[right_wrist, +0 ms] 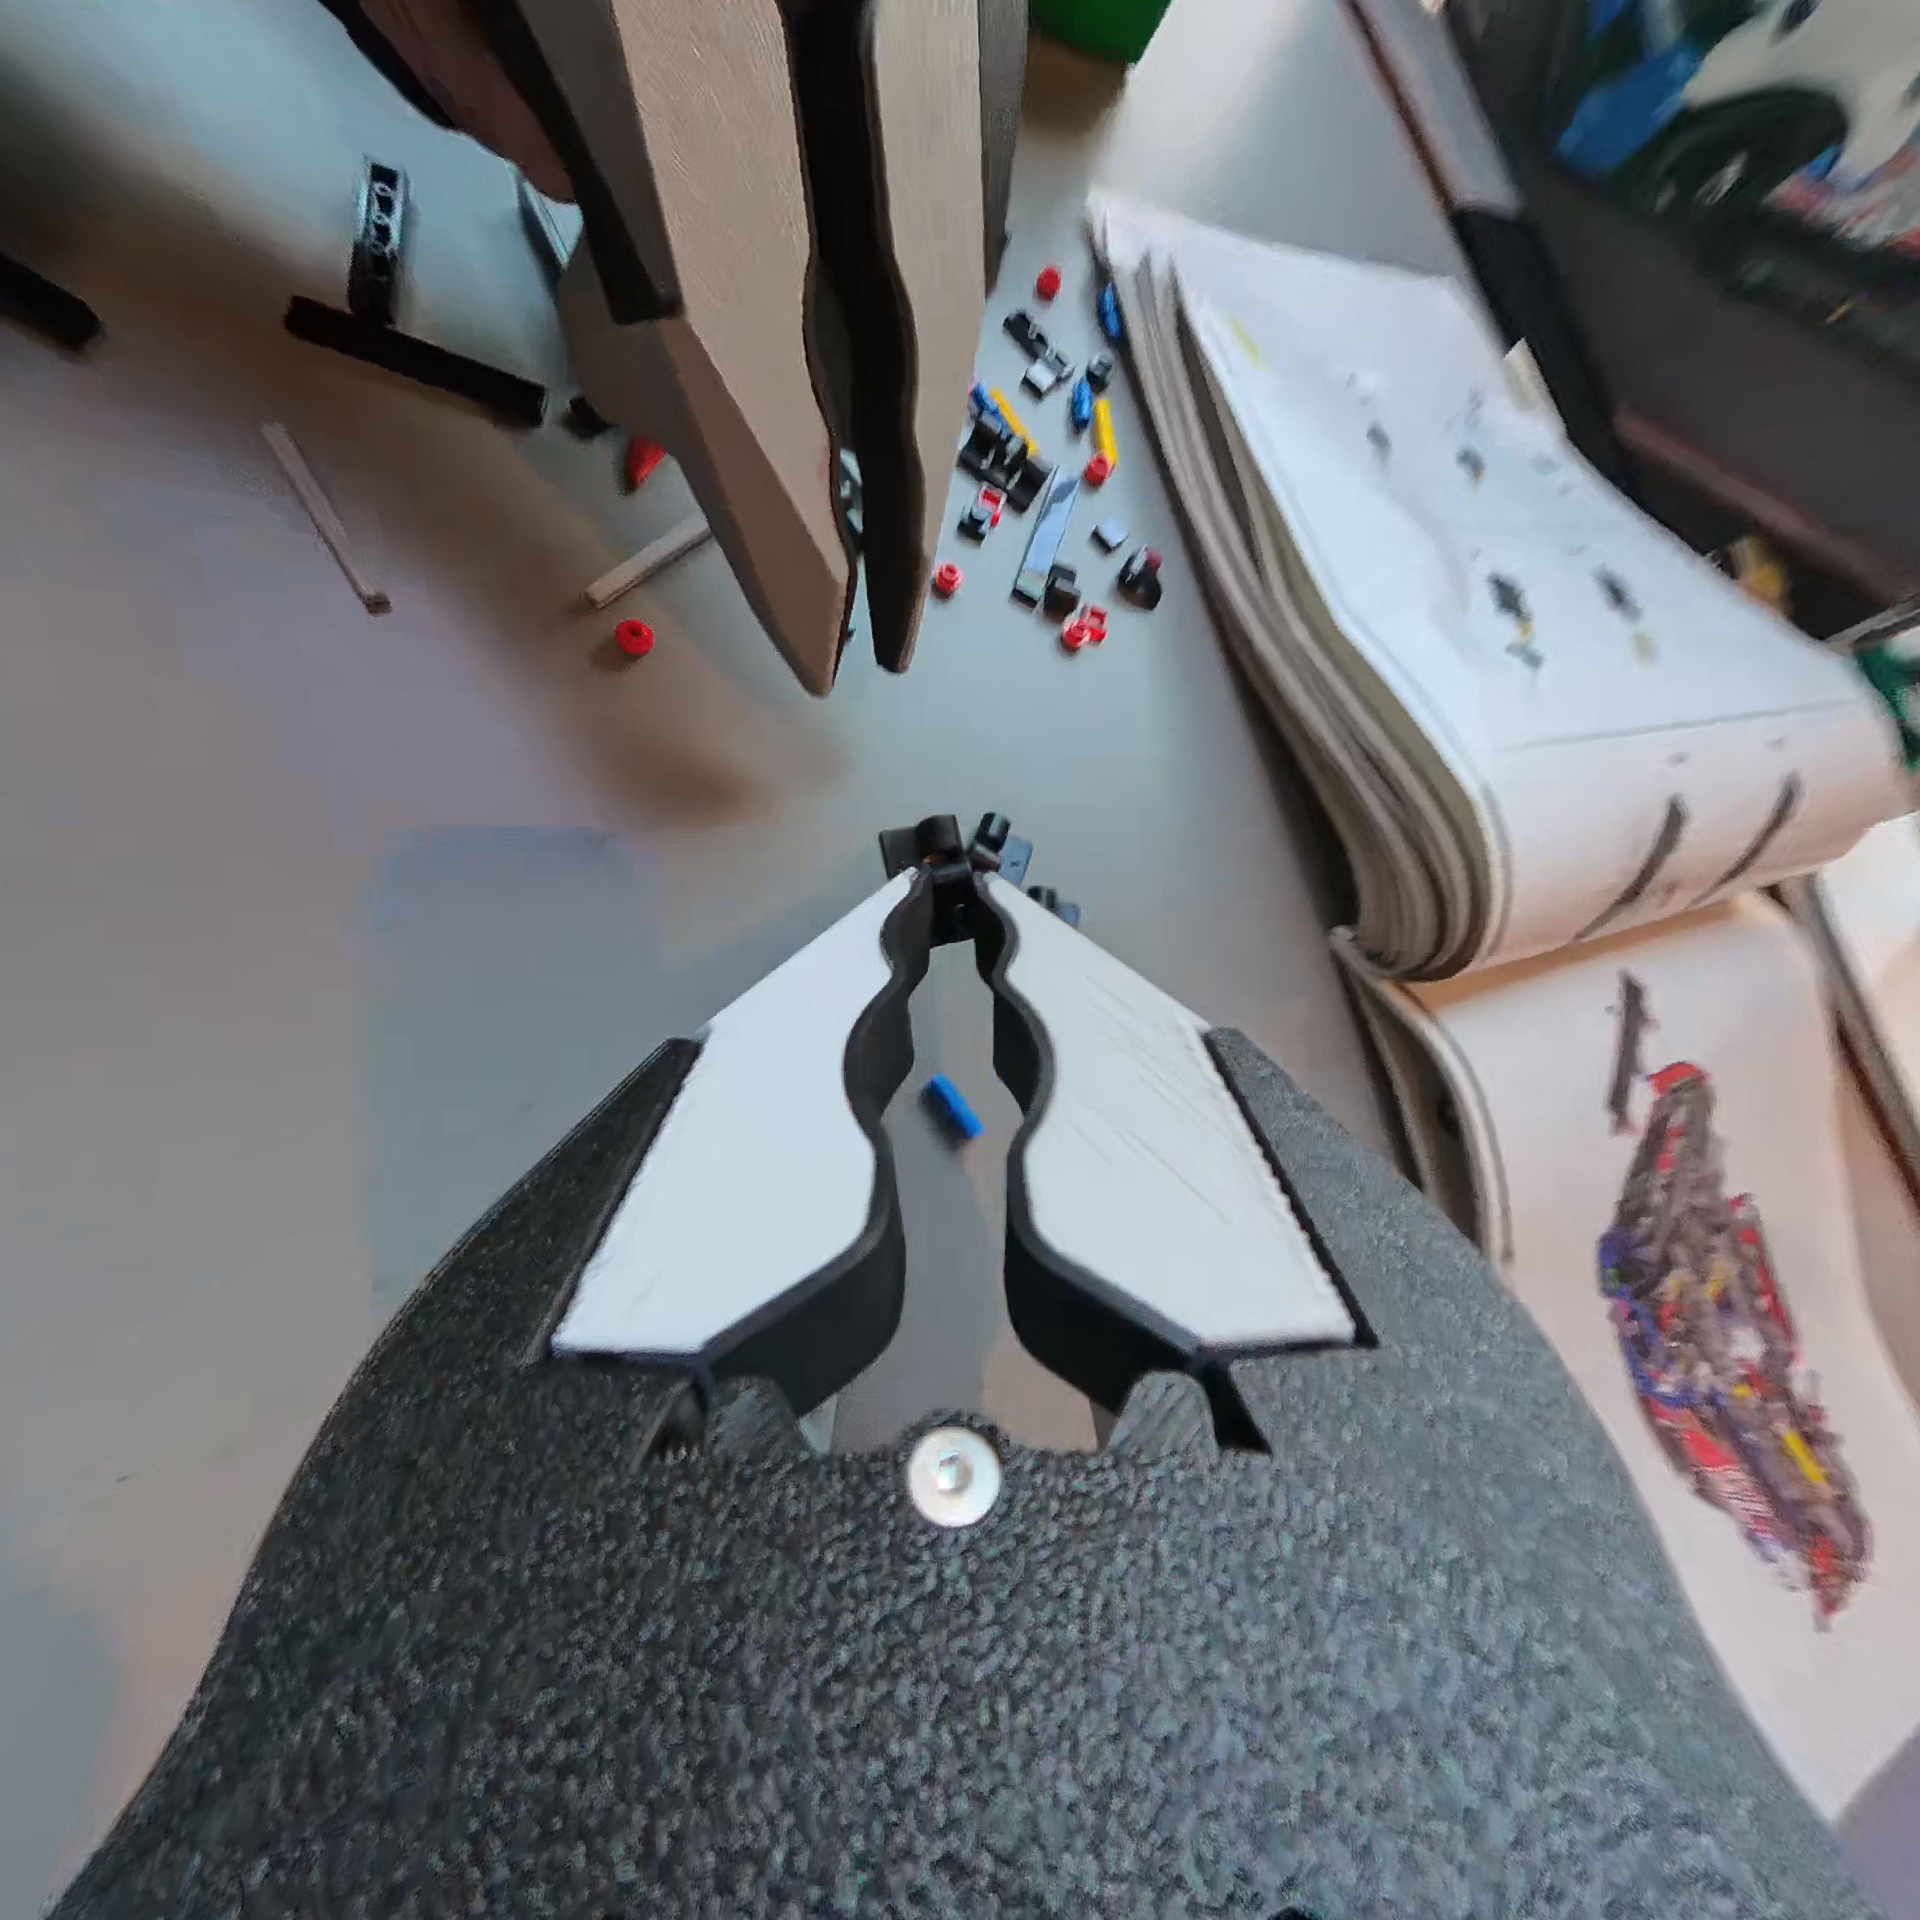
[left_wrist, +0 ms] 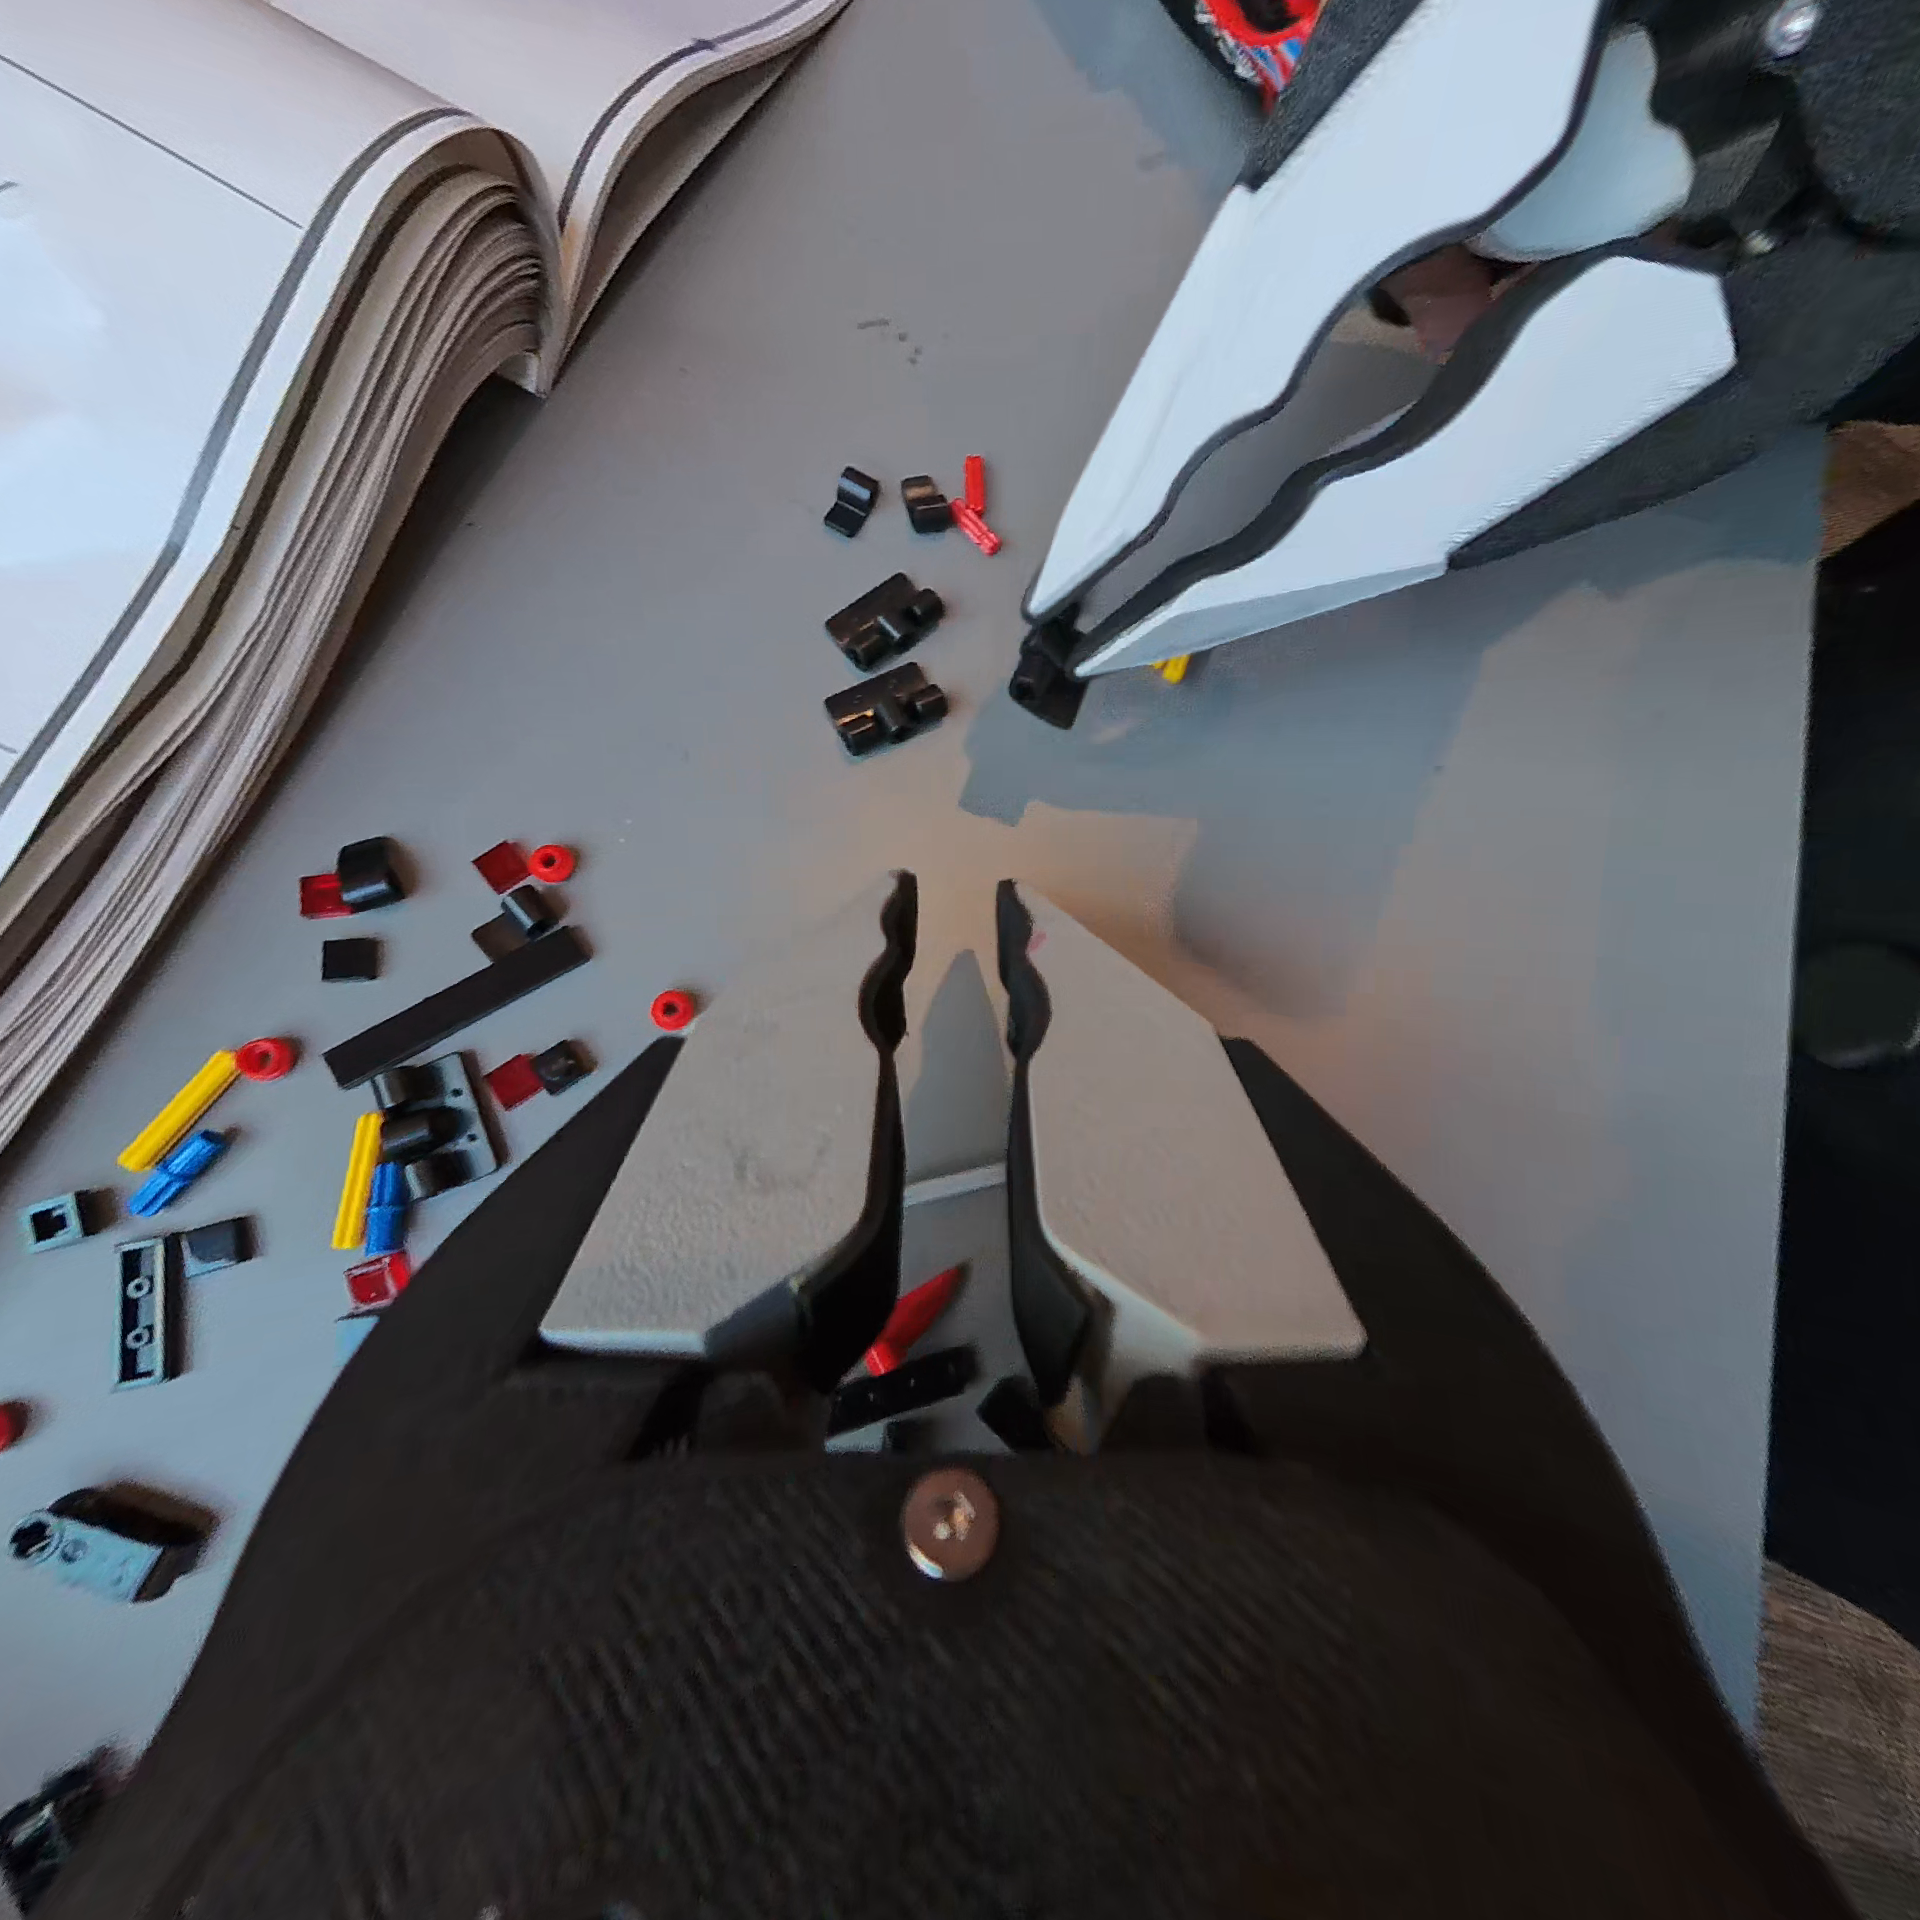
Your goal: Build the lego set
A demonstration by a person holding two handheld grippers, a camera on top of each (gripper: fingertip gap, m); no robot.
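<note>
The grey table (left_wrist: 675,644) is filling both views, its right edge cut off by a dark gap in the left wrist view. The thick open instruction book (left_wrist: 260,364) is lying to the left of the left fingers, running out of frame; in the right wrist view it is sitting right of the fingers, its printed pages too blurred to make out.

The left gripper (left_wrist: 956,894) is hovering with its tips slightly apart and nothing between them; its body is hiding several pieces, with only part of a red piece (left_wrist: 914,1320) showing through the gap behind the tips.

The right gripper (right_wrist: 948,883) is pinching a small black lego piece (right_wrist: 940,847) at its fingertips, just beyond and right of the left tips. Whether the piece is touching the table cannot be told.

Two black hinge-like pieces (left_wrist: 883,665) are lying just left of that held piece. Loose lego pieces (left_wrist: 416,1091), black, red, yellow and blue, are lying scattered left of the left fingers, some smeared by blur. A small blue pin (right_wrist: 951,1107) is showing between the right fingers, on the table beneath.
</note>
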